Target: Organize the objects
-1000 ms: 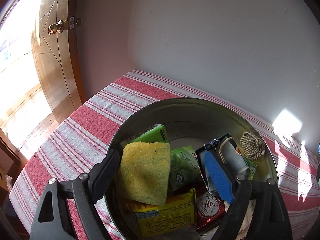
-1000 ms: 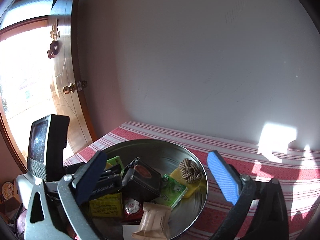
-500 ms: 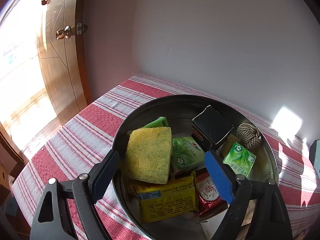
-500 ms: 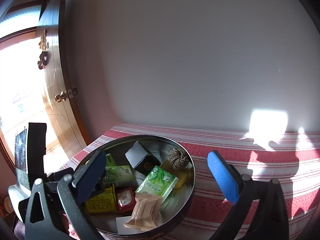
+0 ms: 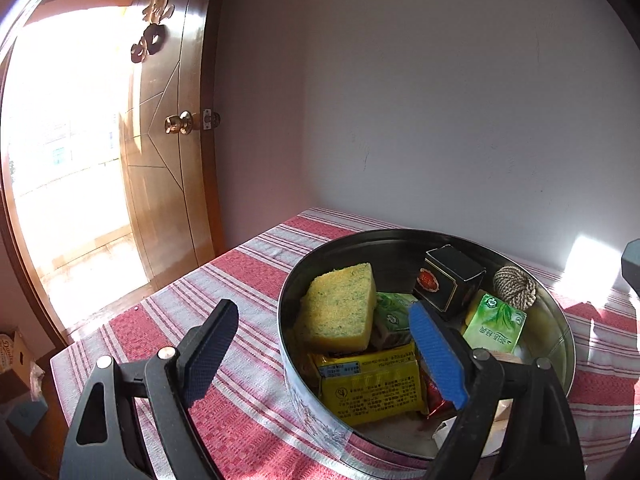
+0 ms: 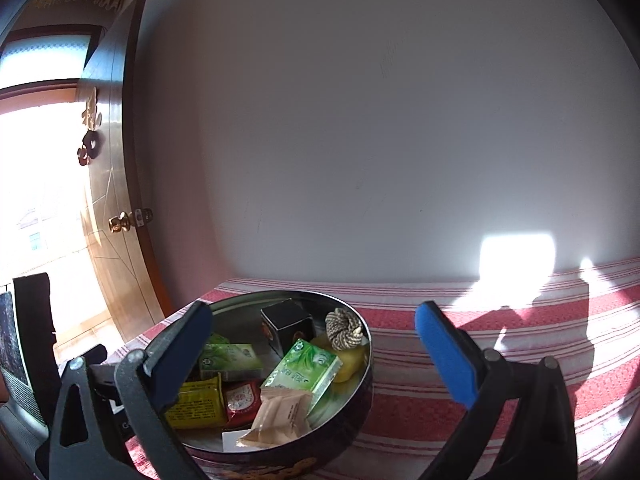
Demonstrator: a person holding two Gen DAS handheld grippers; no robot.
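- Both grippers, left [image 5: 324, 348] and right [image 6: 316, 350], gape with nothing held.
- Tin [image 5: 560, 344] looks full (sponge [image 5: 340, 308] topmost); withdraw upward, avoiding its rim.

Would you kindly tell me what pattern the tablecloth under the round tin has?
The tablecloth has red and white stripes, clearest in the left wrist view.

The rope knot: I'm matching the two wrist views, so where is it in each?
Left wrist: rope knot at the tin's far right.
Right wrist: upper middle, by the far rim.
Shared landmark: black box, just left of it.
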